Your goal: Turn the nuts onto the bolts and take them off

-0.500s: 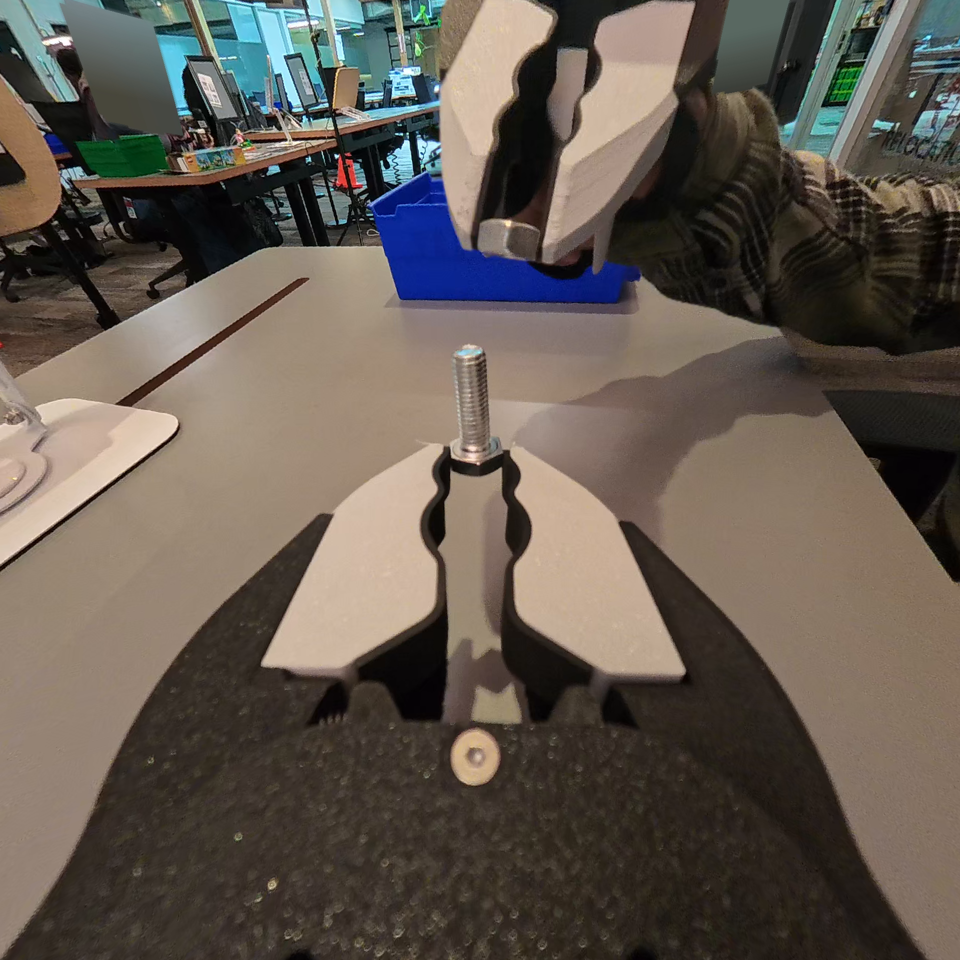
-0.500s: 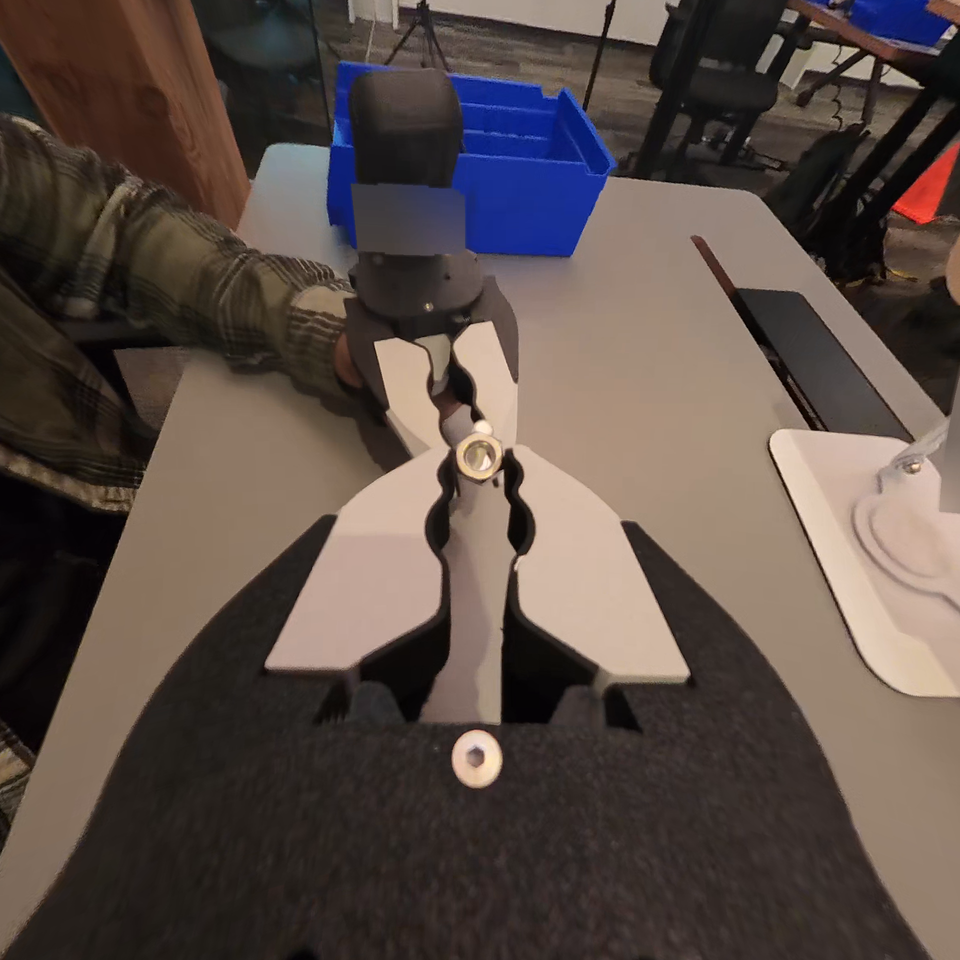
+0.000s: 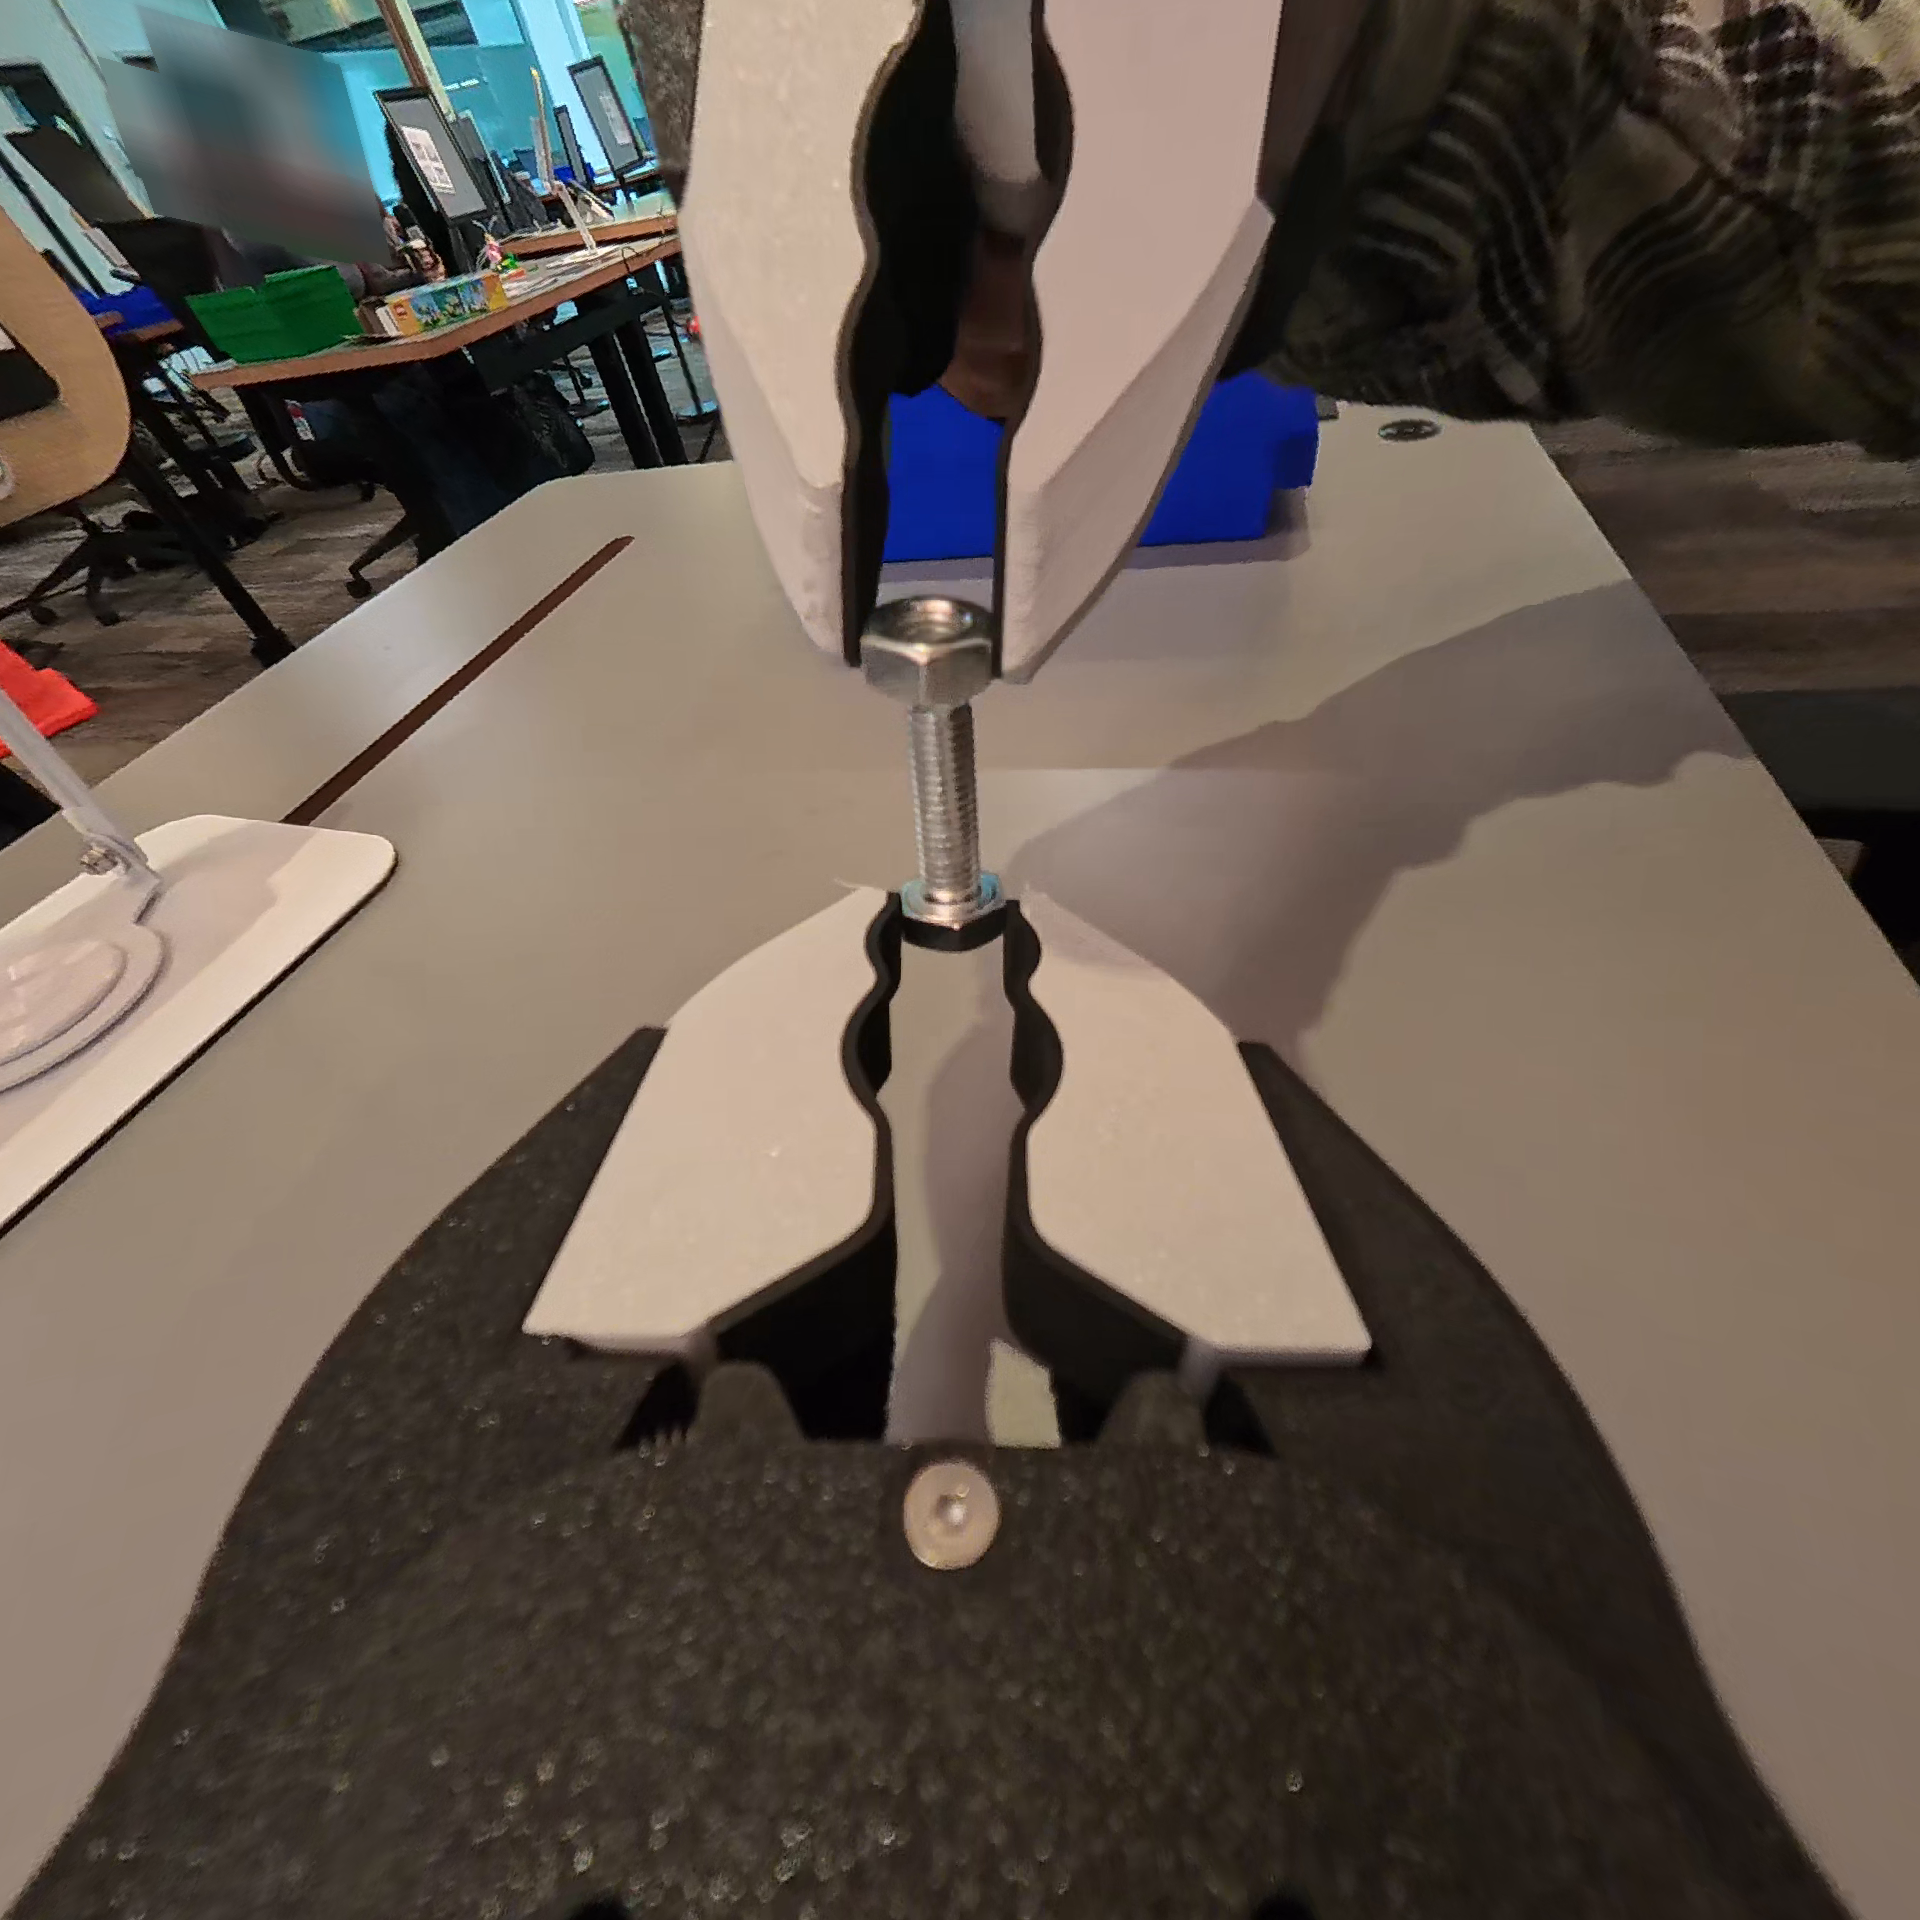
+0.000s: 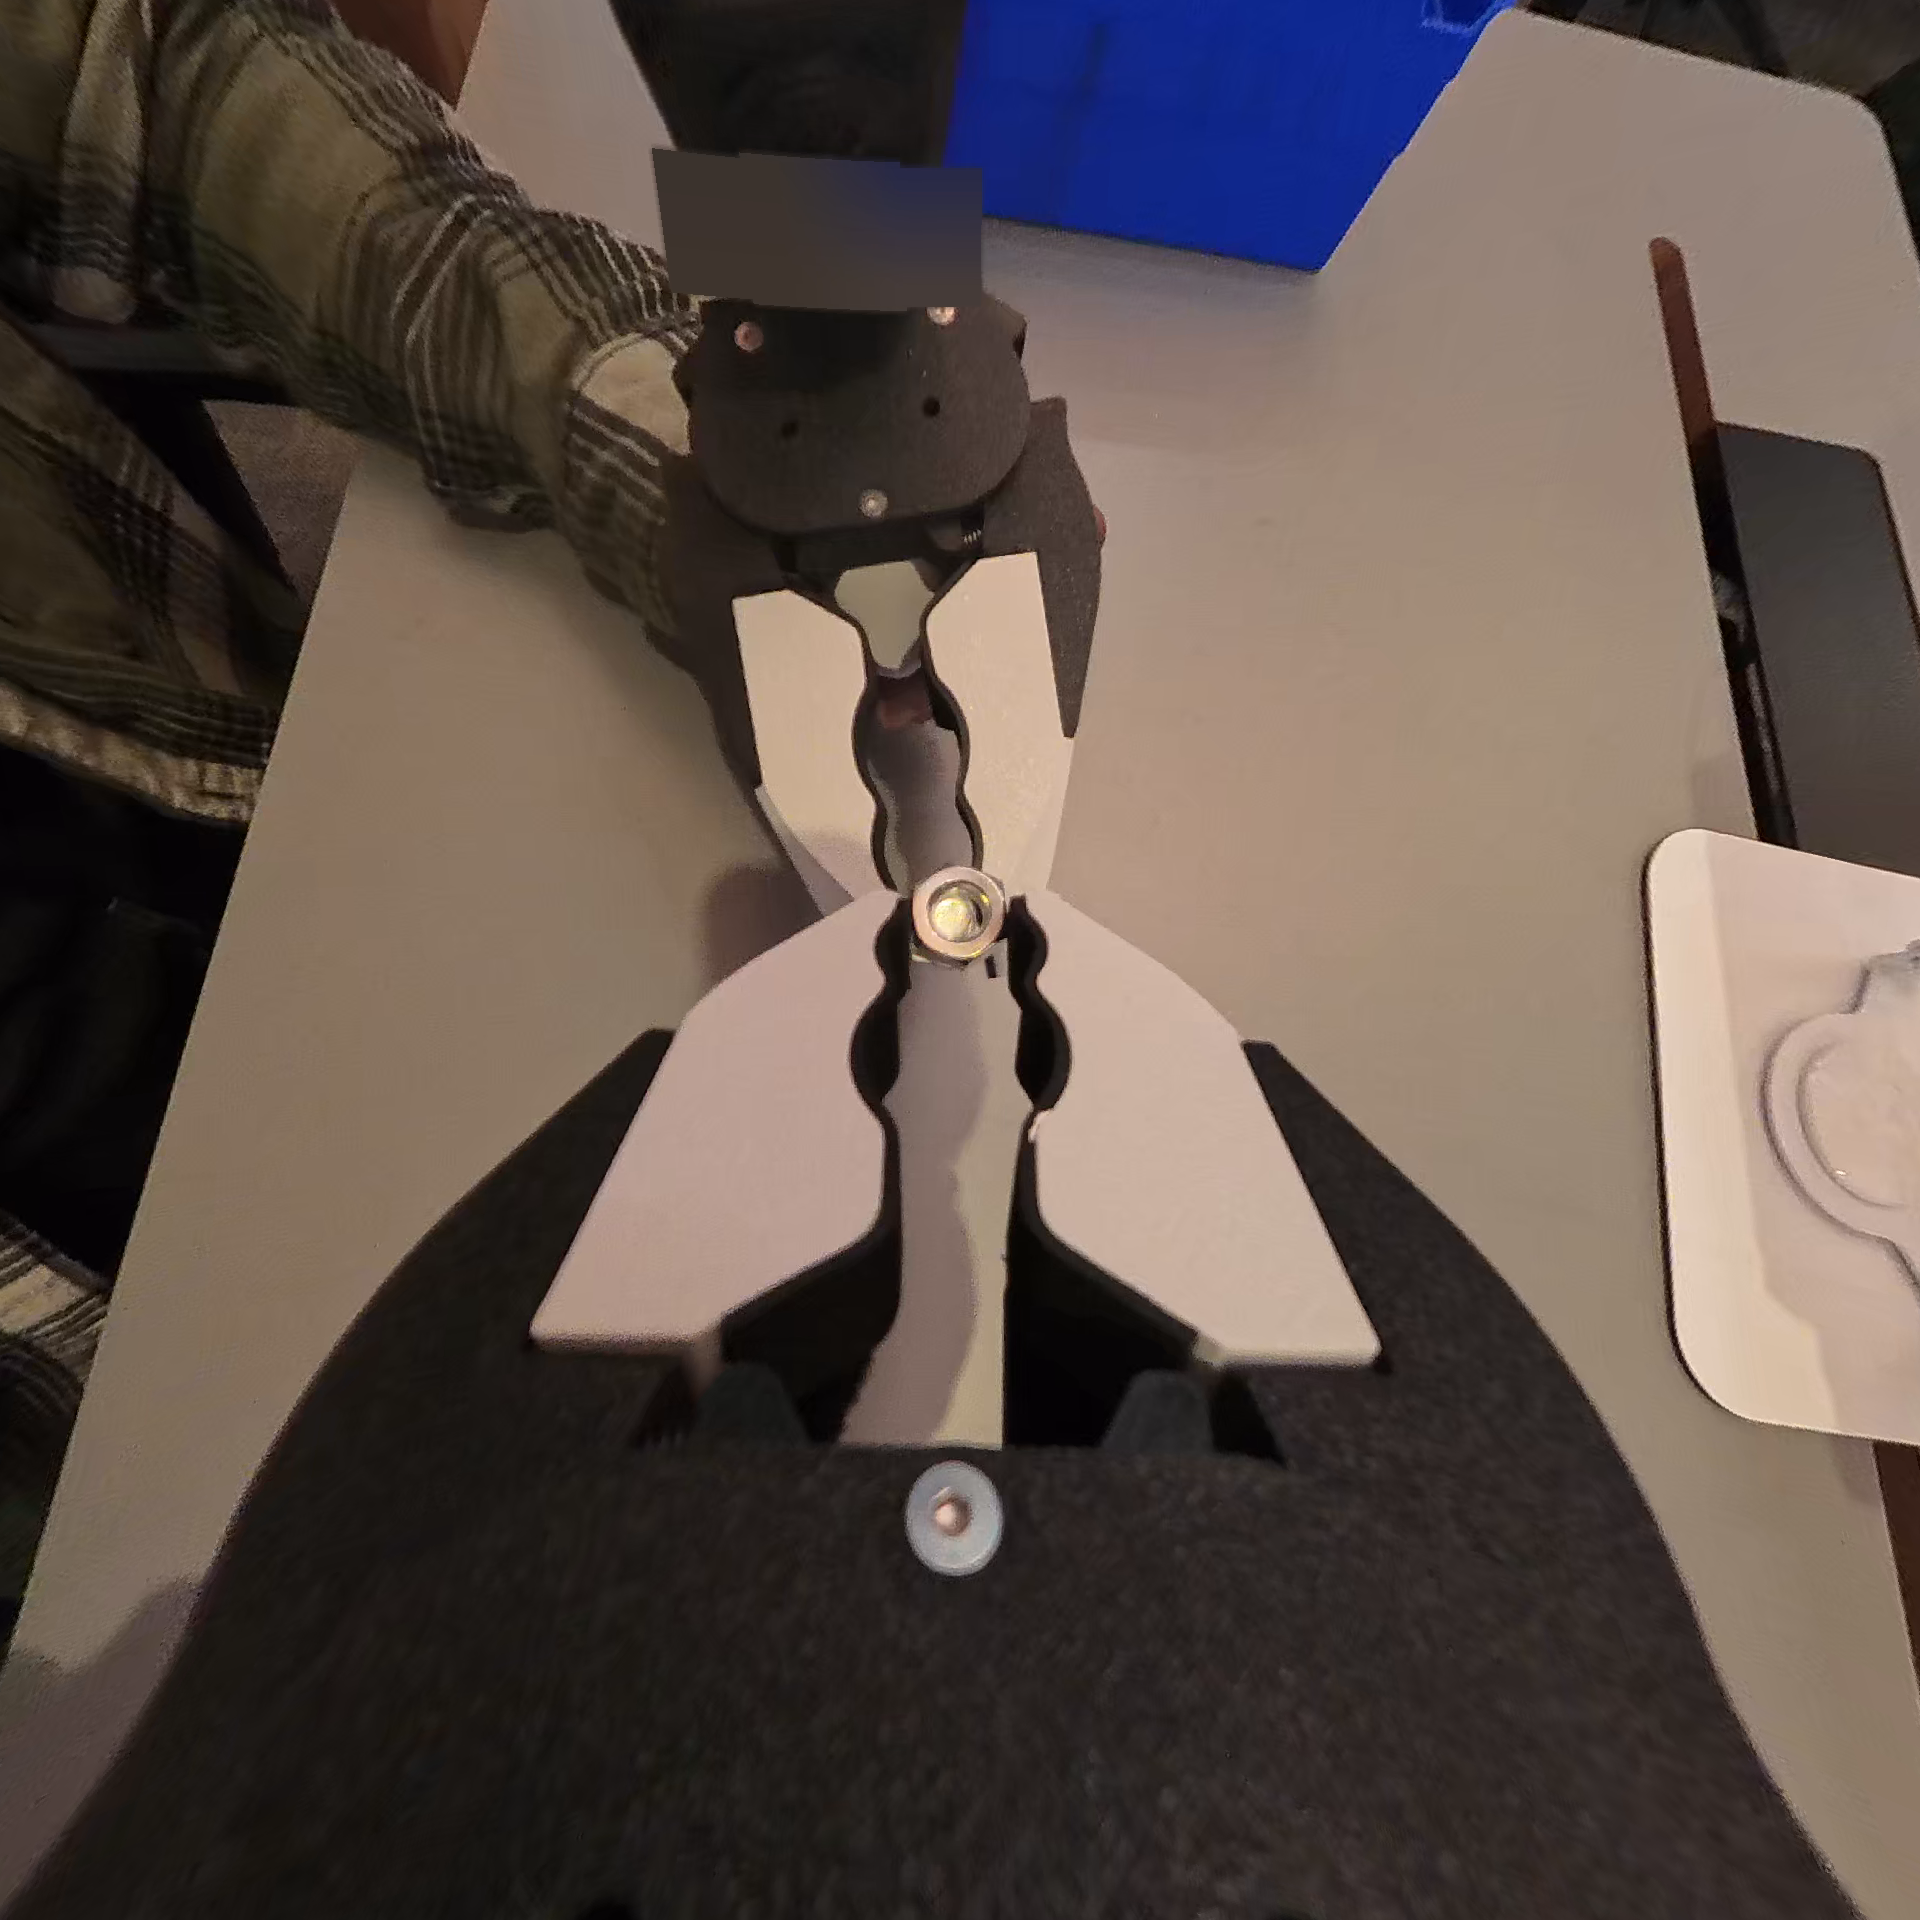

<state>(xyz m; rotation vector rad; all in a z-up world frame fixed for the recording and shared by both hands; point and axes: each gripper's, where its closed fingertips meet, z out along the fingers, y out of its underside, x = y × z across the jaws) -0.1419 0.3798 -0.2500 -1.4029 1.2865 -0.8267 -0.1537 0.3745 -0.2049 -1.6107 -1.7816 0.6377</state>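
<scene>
Going left to right across the grey table point(image 3: 1403, 1143): there's a white plate-like base point(image 3: 208, 935) by the left edge, then right in the middle we've got the bolt point(image 3: 943, 805) standing straight up, threads pointing at the ceiling. Our left gripper point(image 3: 951, 914) lies low and flat along the table, its jaws clamped on the bolt's head end at the very tips, so that one's just the vise here.

The nut point(image 3: 928, 655) sits right on top of the bolt's tip, pinched between the tips of our right gripper point(image 3: 928, 649), which comes down from above with the fingers pointing at the table. In the right wrist view we look straight down through the nut point(image 4: 956, 916) at the bolt end, so hole and shaft look lined up on one vertical axis. That's the bit that matters: the next move is a twist about that axis, and any tilt of the nut would probably cross-thread it. We can't tell if the first thread has caught.

Far side, toward the back edge, there's a blue bin point(image 3: 1226, 468), and a plaid sleeve point(image 3: 1610, 260) off to the right.
</scene>
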